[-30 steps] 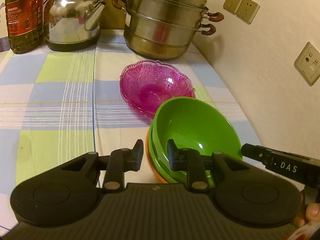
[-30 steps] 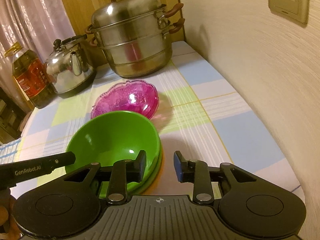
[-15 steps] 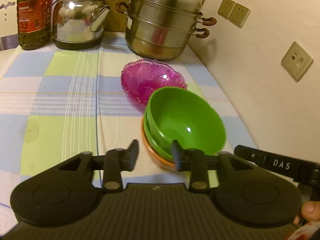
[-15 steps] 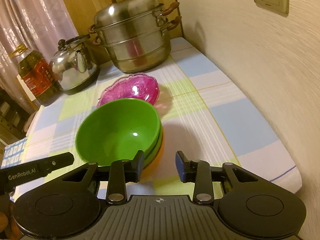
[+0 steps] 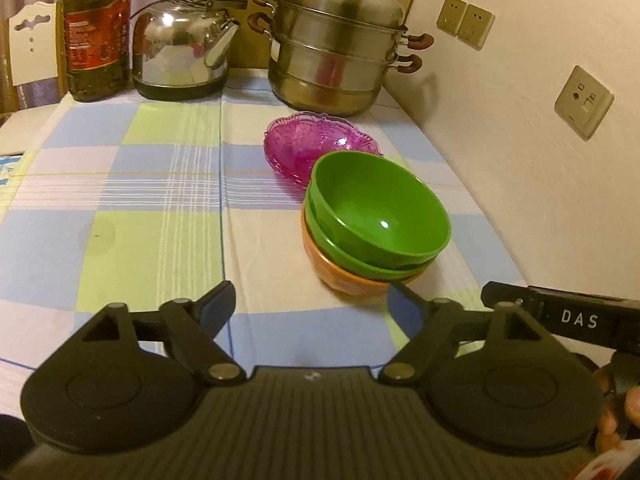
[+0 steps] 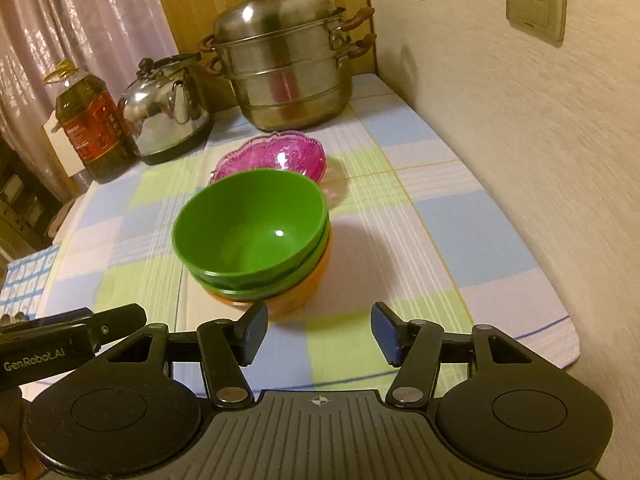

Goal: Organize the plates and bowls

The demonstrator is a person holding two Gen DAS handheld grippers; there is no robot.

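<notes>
A green bowl [image 5: 380,208] [image 6: 252,224] sits nested in a second green bowl, and both rest in an orange bowl [image 5: 348,278] [image 6: 296,292] on the checked tablecloth. Just behind the stack lie pink glass dishes [image 5: 316,146] [image 6: 276,156]. My left gripper [image 5: 310,304] hangs near the front of the table, short of the stack, its jaws opening wide with nothing between them. My right gripper [image 6: 316,328] is also back from the stack, jaws opening, empty. The other gripper's tip shows at each view's edge.
At the back stand a steel steamer pot [image 5: 340,52] [image 6: 286,68], a steel kettle [image 5: 182,56] [image 6: 166,114] and an oil bottle [image 5: 98,32] [image 6: 90,128]. A wall with sockets [image 5: 584,102] runs along the table's right side. The table's front edge [image 6: 552,344] is close.
Both grippers have pulled back from the bowl stack and their jaws have opened wider. The stack now sits free, farther away in both views.
</notes>
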